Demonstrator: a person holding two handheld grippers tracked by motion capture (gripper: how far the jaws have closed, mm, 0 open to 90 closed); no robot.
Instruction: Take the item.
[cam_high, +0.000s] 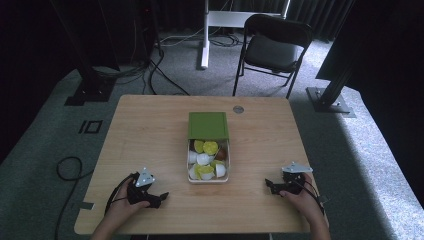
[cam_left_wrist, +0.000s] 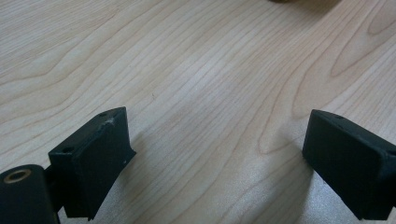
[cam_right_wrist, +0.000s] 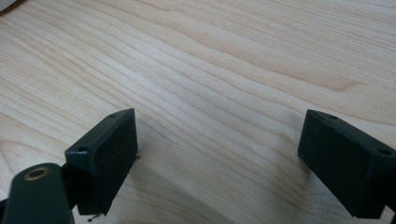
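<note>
A small open box (cam_high: 208, 179) stands at the middle of the wooden table (cam_high: 150, 130), holding several yellow-green, white and brown capsules (cam_high: 206, 159). Its green lid (cam_high: 208, 124) leans back on the far side. My left gripper (cam_high: 161, 196) rests on the table near the front left, held by a hand, open and pointing right toward the box. My right gripper (cam_high: 270, 185) rests near the front right, open and pointing left. In the left gripper view the left gripper (cam_left_wrist: 217, 154) has bare wood between its jaws; likewise the right gripper (cam_right_wrist: 219, 154) in the right gripper view.
A round grommet (cam_high: 238, 109) sits in the tabletop near the far edge. Beyond the table stand a black folding chair (cam_high: 272, 47), a white stand leg (cam_high: 204, 35) and dark frame posts. Cables (cam_high: 70, 167) trail on the carpet at the left.
</note>
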